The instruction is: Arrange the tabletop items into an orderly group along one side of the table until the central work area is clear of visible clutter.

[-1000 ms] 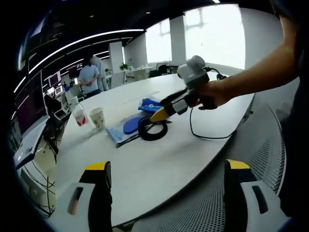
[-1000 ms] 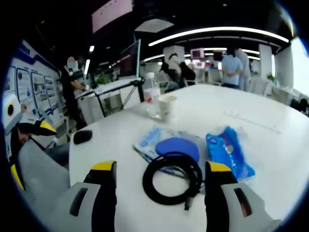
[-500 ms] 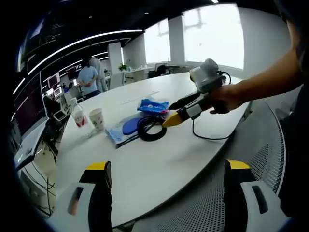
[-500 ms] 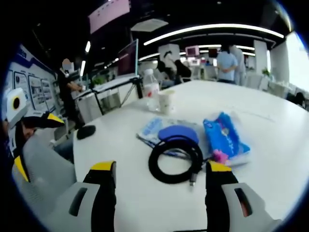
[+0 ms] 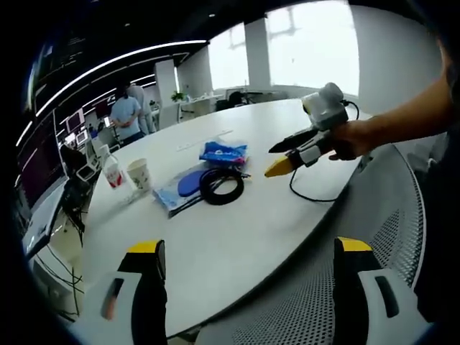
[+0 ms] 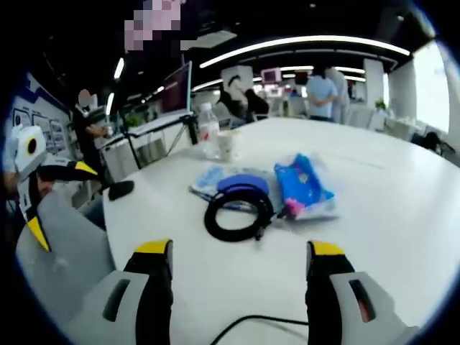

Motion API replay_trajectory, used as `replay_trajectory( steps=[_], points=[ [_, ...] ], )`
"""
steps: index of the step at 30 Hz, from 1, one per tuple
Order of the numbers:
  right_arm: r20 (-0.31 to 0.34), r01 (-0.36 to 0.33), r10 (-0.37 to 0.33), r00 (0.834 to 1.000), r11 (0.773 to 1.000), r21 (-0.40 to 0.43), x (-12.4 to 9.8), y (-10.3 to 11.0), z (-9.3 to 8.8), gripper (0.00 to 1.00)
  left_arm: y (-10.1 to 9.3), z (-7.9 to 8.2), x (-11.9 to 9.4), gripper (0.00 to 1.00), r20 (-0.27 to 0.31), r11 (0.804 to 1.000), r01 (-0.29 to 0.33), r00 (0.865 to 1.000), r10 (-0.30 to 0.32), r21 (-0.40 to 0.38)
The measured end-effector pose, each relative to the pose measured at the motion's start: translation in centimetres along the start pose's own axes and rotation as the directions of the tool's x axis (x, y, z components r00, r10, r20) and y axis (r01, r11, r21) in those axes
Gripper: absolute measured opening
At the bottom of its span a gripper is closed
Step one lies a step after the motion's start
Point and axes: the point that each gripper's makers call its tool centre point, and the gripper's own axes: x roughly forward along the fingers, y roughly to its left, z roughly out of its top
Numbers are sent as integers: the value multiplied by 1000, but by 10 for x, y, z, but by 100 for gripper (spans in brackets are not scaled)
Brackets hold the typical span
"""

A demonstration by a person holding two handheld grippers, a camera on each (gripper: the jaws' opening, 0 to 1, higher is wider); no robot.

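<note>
On the white desk point(image 6: 402, 208) the clutter sits in one loose cluster. Going left to right in the right gripper view: a black mouse-like object point(image 6: 120, 190) near the edge, a water bottle point(image 6: 209, 129) and paper cup point(image 6: 228, 144) behind, then a blue pad on a plastic sleeve point(image 6: 231, 185), the coiled black cable point(image 6: 238, 214) touching it, and a blue packet point(image 6: 302, 187) just beside the coil. The right claw point(image 6: 235, 269) hangs wide and empty, short of the coil. In the left gripper view, the left claw point(image 5: 246, 269) is equally wide and empty, off the desk's near edge over a mesh chair point(image 5: 338, 287). To do this well, I judge the right claw should close across one side of the coil, not its centre, and slide it toward the bottle and cup.
</note>
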Motion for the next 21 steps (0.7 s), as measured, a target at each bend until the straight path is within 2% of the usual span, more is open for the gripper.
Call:
replay_trajectory(
  steps=[3, 5, 11, 14, 17, 21],
  points=[
    [-1, -1, 1, 1000, 1000, -7, -8, -2, -5, 74, 5, -5, 2, 97, -38, 999, -36, 999, 36, 3],
    [5, -4, 4, 1000, 1000, 3, -12, -3, -8, 74, 4, -5, 3, 97, -36, 999, -41, 998, 41, 18],
    [9, 8, -8, 1000, 999, 32, -24, -5, -16, 74, 3, -6, 2, 97, -51, 1000, -27, 998, 27, 9],
    [27, 19, -19, 999, 1000, 21, -26, -7, -8, 74, 3, -3, 2, 98, -42, 1000, -24, 999, 24, -13],
    [41, 27, -28, 999, 999, 24, -31, -9, -4, 74, 8, -3, 2, 98, -52, 998, -56, 997, 55, -26],
    [43, 41, -42, 998, 999, 17, -40, -11, -2, 74, 5, 4, 3, 99, -43, 998, -51, 998, 49, -29]
  ],
)
